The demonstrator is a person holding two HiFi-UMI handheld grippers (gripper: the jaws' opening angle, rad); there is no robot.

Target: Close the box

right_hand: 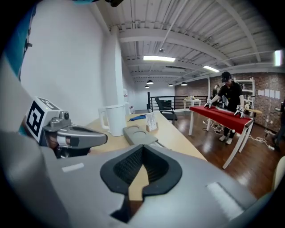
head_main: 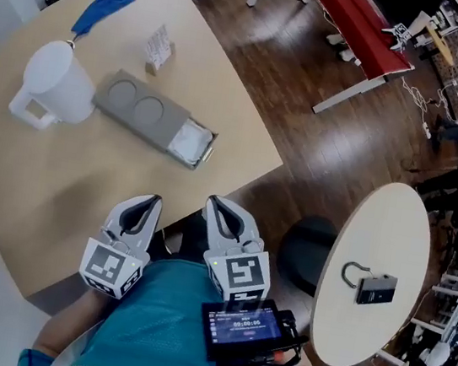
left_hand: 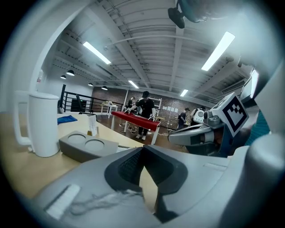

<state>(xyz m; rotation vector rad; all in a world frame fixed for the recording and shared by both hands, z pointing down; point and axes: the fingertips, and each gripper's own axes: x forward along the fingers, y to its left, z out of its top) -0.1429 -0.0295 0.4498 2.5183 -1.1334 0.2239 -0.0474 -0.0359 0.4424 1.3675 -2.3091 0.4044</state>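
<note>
Fingers of the left gripper [head_main: 145, 208] and right gripper [head_main: 223, 213] sit closed and empty; the box [head_main: 140, 110] looks light, rigid and skid-prone on the counter [head_main: 49, 185], so brace one end and push its open end [head_main: 194, 144].

Box [head_main: 155, 117] – white contents at pulled-out end too small to identify in head view. Same end largely hidden behind left gripper [left_hand: 143, 150] body in left gripper view, partly hidden behind right gripper [right_hand: 142, 149] body in right gripper view. Print on small card [head_main: 158, 46] unreadable. Lower tip of blue cloth [head_main: 104, 7] meets pitcher [head_main: 54, 84] top – touching or behind, cannot tell. Digits on screen [head_main: 246, 325] too small to read. Dark item with loop [head_main: 370, 286] on round table [head_main: 383, 235]: too small to identify.
</note>
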